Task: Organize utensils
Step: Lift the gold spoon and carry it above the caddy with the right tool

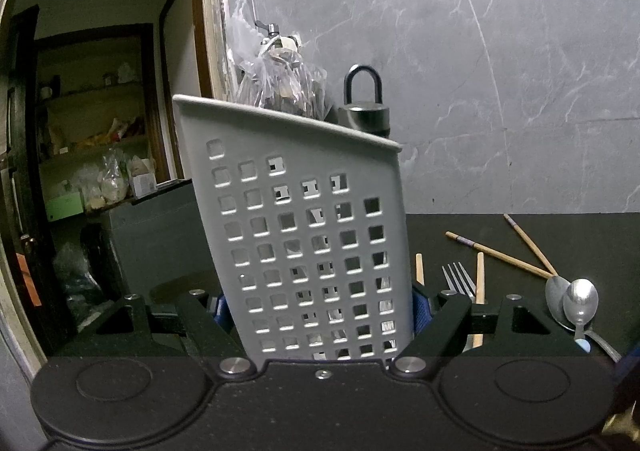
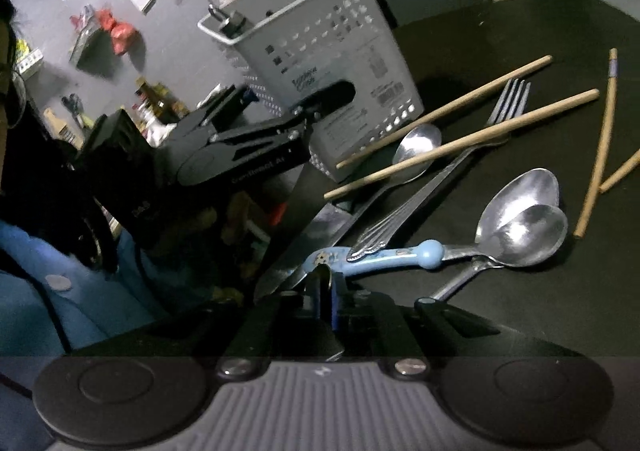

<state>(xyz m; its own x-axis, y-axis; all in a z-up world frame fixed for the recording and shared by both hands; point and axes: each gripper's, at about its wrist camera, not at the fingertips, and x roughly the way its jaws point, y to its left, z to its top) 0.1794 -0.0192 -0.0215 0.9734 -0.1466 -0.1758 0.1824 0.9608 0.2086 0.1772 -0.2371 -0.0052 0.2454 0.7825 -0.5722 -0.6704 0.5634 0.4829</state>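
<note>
The right tool point(image 2: 326, 291) is pressed together on the end of the blue-handled spoon point(image 2: 384, 253), at the near edge of the dark tabletop point(image 2: 520, 31). A fork point(image 2: 444, 175) lies across that handle just ahead, with a knife point(image 2: 304, 247) to its left and two more spoons point(image 2: 520, 211) stacked at its right. Chopsticks point(image 2: 460, 147) cross the pile farther out; two more lie well off to the right, leaving bare tabletop beyond. The left tool point(image 1: 320, 315) pinches the grey perforated caddy point(image 1: 304, 231) by both side walls, holding it tilted. Right of that tool lie the utensils; behind stands a marbled wall point(image 1: 480, 71).
</note>
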